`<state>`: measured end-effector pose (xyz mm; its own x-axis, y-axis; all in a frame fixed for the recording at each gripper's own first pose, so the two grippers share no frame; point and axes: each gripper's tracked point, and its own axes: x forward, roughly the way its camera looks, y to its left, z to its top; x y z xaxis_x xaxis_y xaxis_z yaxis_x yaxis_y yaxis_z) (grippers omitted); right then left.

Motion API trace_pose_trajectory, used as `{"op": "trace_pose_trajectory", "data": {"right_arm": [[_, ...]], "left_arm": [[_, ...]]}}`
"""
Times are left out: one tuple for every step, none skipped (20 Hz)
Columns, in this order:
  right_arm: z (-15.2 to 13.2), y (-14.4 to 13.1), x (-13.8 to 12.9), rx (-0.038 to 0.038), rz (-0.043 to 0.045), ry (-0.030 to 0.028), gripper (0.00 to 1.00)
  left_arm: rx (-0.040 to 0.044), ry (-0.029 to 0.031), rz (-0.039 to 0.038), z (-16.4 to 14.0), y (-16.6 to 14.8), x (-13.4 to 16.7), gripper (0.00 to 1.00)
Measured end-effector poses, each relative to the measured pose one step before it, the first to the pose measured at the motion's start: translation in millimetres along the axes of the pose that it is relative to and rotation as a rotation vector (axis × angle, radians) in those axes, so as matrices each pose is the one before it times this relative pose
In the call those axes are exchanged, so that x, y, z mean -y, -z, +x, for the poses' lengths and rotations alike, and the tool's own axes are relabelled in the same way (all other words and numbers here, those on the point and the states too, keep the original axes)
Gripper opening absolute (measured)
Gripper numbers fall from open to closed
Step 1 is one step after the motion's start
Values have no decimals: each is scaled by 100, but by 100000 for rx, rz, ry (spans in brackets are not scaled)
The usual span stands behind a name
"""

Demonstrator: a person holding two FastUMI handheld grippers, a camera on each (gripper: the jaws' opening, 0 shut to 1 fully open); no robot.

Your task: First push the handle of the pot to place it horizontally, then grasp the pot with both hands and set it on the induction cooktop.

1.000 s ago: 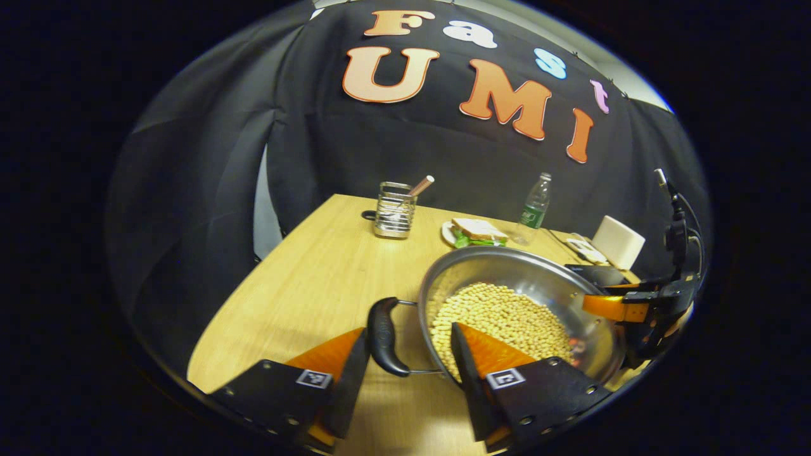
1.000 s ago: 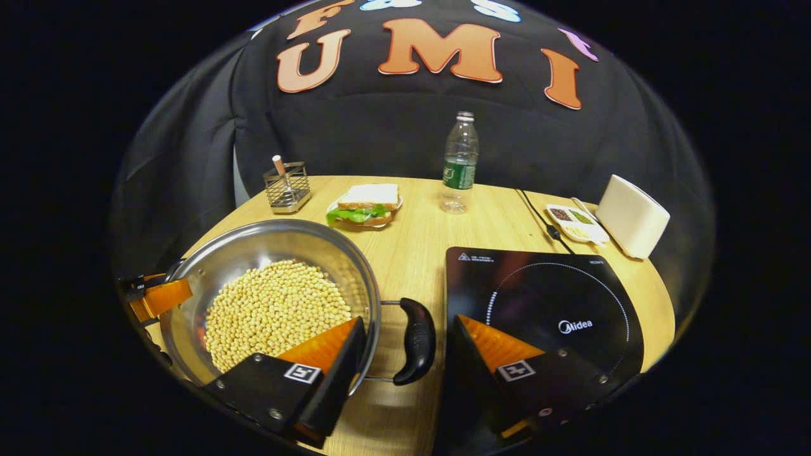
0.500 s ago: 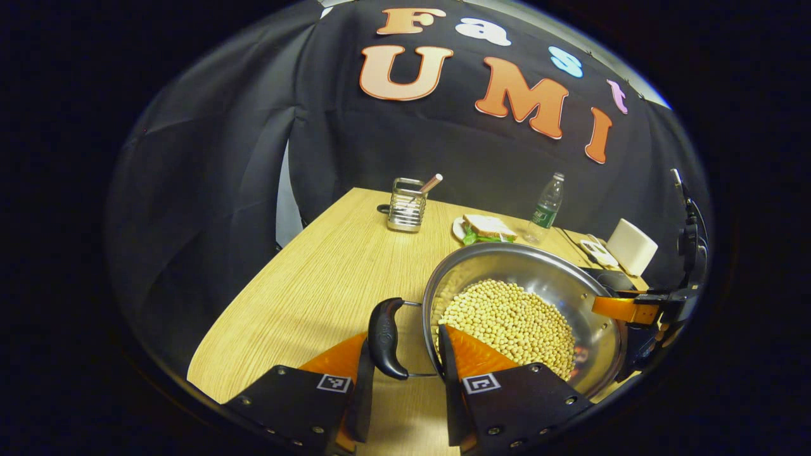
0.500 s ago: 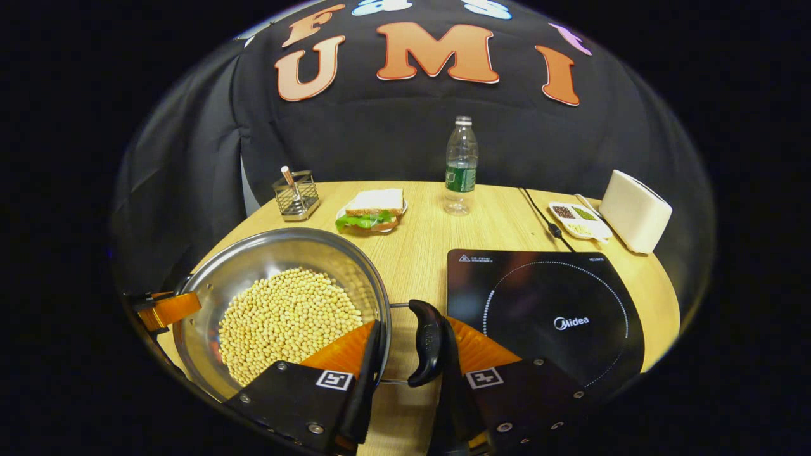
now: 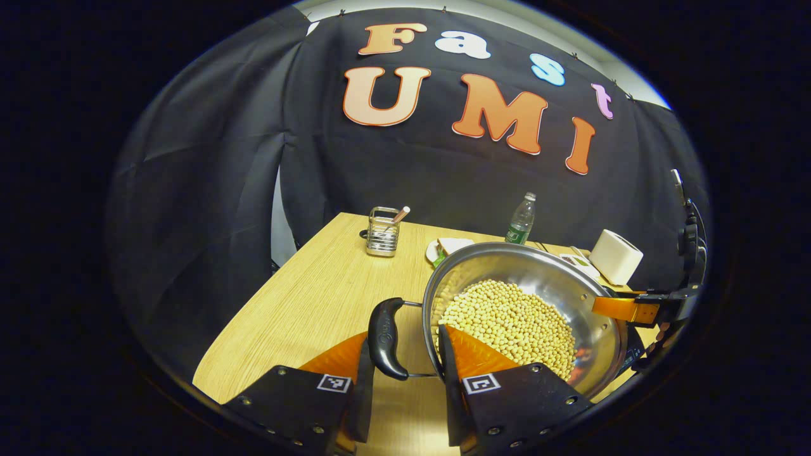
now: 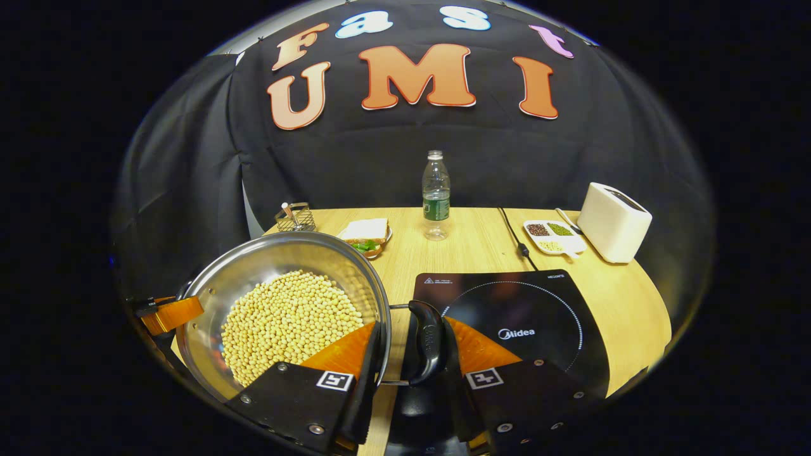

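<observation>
Now you have the pot (image 6: 285,310) held at both ends; your left claw (image 5: 405,345) is closed down onto the black left handle (image 5: 384,337), one finger outside the grip and the other just inside the rim above the soybeans (image 5: 510,326); your right claw (image 6: 412,345) is narrowed the same way on the black right handle (image 6: 427,342), its fingers close on either side of the grip, and I judge both to be pressing rather than merely flanking. Across the pot you can see each claw from the other's camera: the right claw (image 5: 633,308) at the far rim in the left gripper view, the left claw (image 6: 166,313) at the far rim in the right gripper view; so the pot's long axis, handle to handle, runs straight between your two hands. What matters is where the induction cooktop (image 6: 538,316) lies: it is on the right claw's side, directly past the right handle along that same axis, with its near corner just beside or already under that handle; the pot appears to be off the worktop (image 5: 304,304), though I cannot tell how high. So the carry should be led by your right hand, sideways along the handle line; keep both ends level, since the soybeans sit loose and high in the pan; aim its base at the ring marked on the glass.
</observation>
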<state>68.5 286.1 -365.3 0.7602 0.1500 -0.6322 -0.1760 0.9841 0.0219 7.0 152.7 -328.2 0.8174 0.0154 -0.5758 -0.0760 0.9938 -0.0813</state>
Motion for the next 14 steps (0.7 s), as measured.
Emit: {"op": "trace_pose_trajectory", "data": {"right_arm": [[-435, -341, 737, 834, 172, 530, 50], [-443, -193, 749, 648, -252, 574, 50], [-344, -180, 796, 353, -80, 617, 50], [-361, -24, 819, 416, 150, 681, 50], [-330, -108, 855, 97, 498, 581, 51], [-208, -1, 860, -33, 959, 599, 51], [-248, -14, 834, -103, 626, 458, 51], [-144, 63, 790, 13, 678, 555, 51], [-243, -8, 901, 172, 975, 554, 50], [-67, 97, 897, -107, 821, 451, 50], [-204, 31, 790, -304, 1148, 435, 50], [-99, 43, 831, -350, 742, 505, 50], [-101, -90, 869, 87, 802, 441, 50], [-156, -161, 809, 385, 632, 578, 50]], "left_arm": [[189, 489, 282, -129, 0, 746, 49], [-190, 615, 445, -125, -61, 804, 48], [-253, 631, 344, 22, 35, 684, 49], [-207, 782, -105, -77, -112, 777, 49], [-41, 808, 55, -97, -116, 783, 49], [273, 811, 160, -52, -235, 851, 49], [-165, 630, 302, 96, -27, 862, 49], [-603, 679, 816, 45, 60, 722, 49], [-269, 515, 928, -13, -35, 849, 49], [-104, 542, 878, 84, -184, 864, 49], [-95, 326, 534, 22, -104, 676, 48], [137, 514, 339, 132, -194, 811, 49], [80, 629, 503, 182, -20, 924, 48], [-121, 698, 391, 232, 74, 806, 49]]}}
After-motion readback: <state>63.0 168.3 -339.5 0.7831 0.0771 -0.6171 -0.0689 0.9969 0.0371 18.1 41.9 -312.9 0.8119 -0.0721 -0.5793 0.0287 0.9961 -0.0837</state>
